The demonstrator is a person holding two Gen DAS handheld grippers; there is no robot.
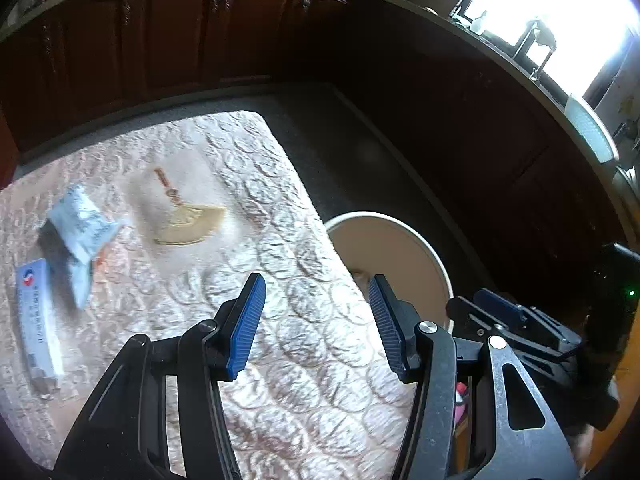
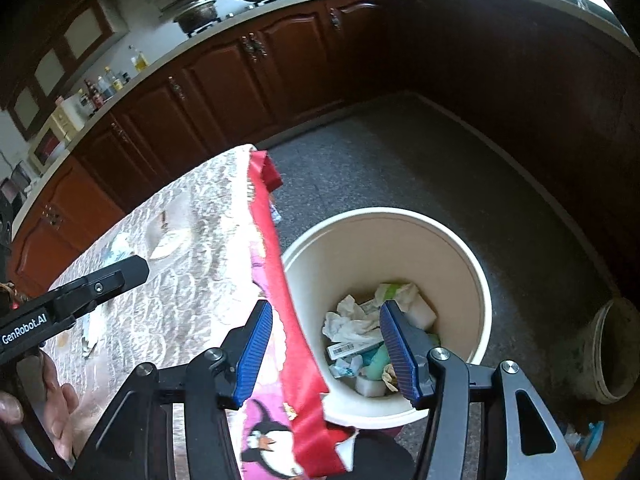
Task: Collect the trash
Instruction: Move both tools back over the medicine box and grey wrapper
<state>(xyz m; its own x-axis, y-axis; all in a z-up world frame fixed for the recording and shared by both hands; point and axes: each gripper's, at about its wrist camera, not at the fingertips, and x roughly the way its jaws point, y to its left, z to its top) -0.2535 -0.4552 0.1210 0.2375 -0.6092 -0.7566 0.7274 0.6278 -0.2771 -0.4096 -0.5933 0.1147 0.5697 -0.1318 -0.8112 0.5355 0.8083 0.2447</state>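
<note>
Red wrapper (image 2: 280, 280): a long, glossy red snack wrapper with a pink cartoon-penguin print at its near end; it lay between the pads of the right tool (image 2: 324, 350), nearer the left pad, and ran away from the tool along the tabletop's edge, its near end overlapping the bin rim.
Right tool state: jaws parted and released; no pad pressed on the wrapper.
Step in hand, as judged: getting the wrapper into the bin; it would go best to swing the tool rightward until the whole length hung over the opening, since so long and light a strip could catch on the rim.
White bin (image 2: 476, 280): stood on the floor just right of the wrapper, under the right pad, partly filled with crumpled tissues, a barcoded box and sponges.
Left tool (image 1: 316, 320): released, empty, over the quilted tabletop (image 1: 280, 360).
Remaining trash: a crumpled pale packet (image 1: 82, 228) and a flat white box (image 1: 38, 320), far left of that tool.
</note>
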